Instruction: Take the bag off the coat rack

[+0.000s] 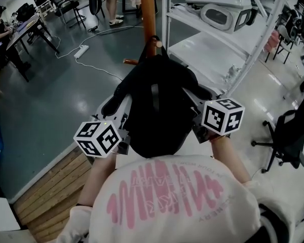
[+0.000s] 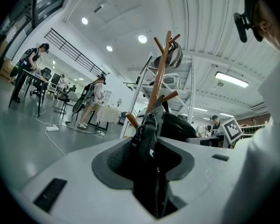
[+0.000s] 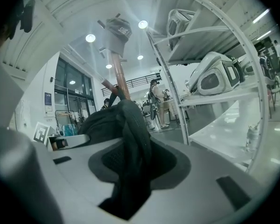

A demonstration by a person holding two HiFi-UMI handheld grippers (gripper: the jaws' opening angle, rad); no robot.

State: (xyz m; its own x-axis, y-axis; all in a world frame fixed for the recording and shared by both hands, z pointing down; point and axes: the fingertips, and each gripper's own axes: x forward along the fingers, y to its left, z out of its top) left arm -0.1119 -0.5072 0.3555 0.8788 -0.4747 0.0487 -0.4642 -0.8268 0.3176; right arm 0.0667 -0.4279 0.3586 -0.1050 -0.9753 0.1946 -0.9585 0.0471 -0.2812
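Observation:
A black bag (image 1: 157, 110) hangs against the wooden coat rack pole (image 1: 148, 14), and its top loop (image 1: 155, 43) sits by a peg. My left gripper (image 1: 122, 114) grips the bag's left side. In the left gripper view the left gripper (image 2: 147, 160) is shut on a black webbing strap (image 2: 147, 141) that runs up toward the rack (image 2: 159, 83). My right gripper (image 1: 195, 105) holds the bag's right side. In the right gripper view the right gripper (image 3: 130, 169) is shut on a thick black fold of the bag (image 3: 133, 129). A grey cap (image 3: 118, 31) tops the pole.
A white metal shelf unit (image 1: 207, 44) with white machine housings (image 1: 223, 6) stands right behind the rack. A power strip (image 1: 81, 50) with cable lies on the grey floor to the left. A black office chair (image 1: 289, 135) is at right, and wooden planking (image 1: 50, 186) at lower left. A person sits at a desk (image 1: 30, 27) far left.

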